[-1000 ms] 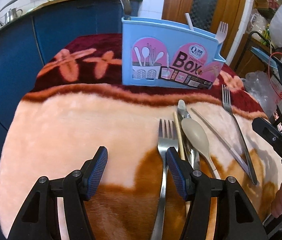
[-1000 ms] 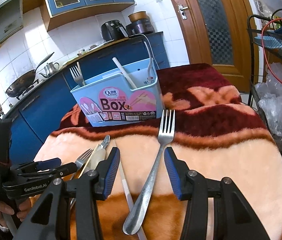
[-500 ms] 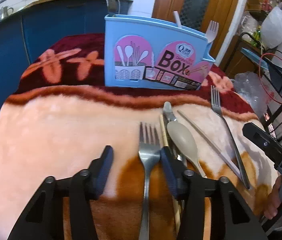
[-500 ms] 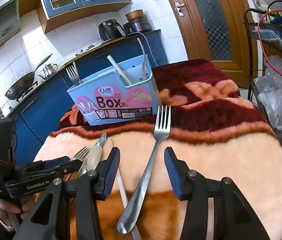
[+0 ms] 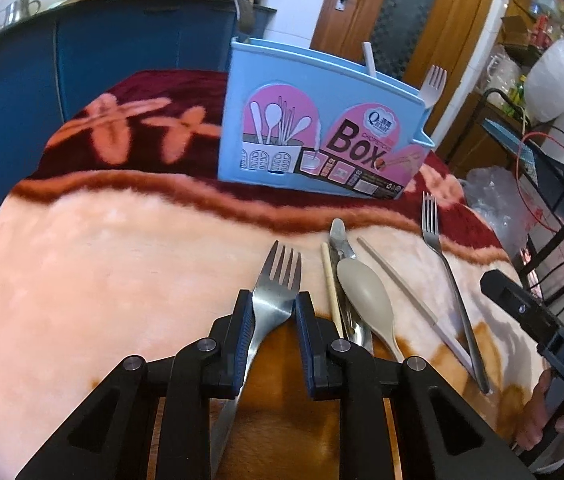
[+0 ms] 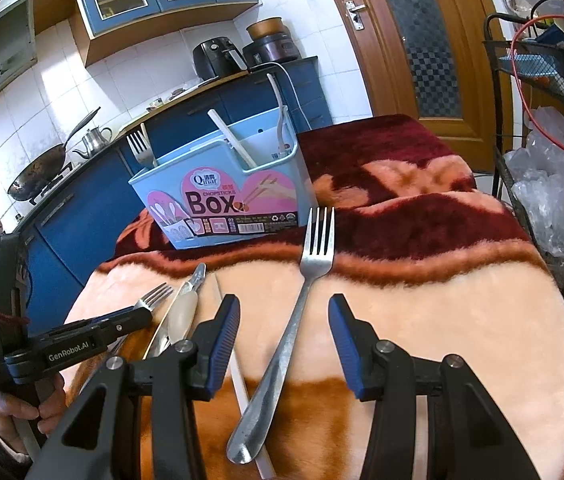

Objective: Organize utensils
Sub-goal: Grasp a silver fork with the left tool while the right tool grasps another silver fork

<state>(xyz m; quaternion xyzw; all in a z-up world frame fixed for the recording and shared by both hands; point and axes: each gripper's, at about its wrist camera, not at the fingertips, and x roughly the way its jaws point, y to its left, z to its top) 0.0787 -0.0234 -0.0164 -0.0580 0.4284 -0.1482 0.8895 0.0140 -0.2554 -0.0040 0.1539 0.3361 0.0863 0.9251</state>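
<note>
My left gripper (image 5: 270, 314) is shut on the neck of a steel fork (image 5: 278, 280) that lies on the blanket, tines pointing toward the light blue utensil box (image 5: 321, 136). Right of it lie a chopstick (image 5: 331, 284), a knife (image 5: 339, 240), a beige spoon (image 5: 365, 292), a pale chopstick (image 5: 405, 292) and a second steel fork (image 5: 441, 256). My right gripper (image 6: 283, 340) is open, its fingers on either side of that second fork (image 6: 301, 312) just above it. The box (image 6: 226, 196) holds a fork, a chopstick and another utensil.
A fluffy peach, brown and maroon blanket (image 5: 102, 272) covers the table. Blue kitchen cabinets (image 6: 82, 208) stand behind the box. A wire rack with red cable and plastic bags (image 6: 553, 152) stands to the right. A wooden door (image 6: 421, 40) is behind.
My left gripper moved right over the near fork and closed on its neck. My right gripper stayed open over the second fork, shifting only slightly.
</note>
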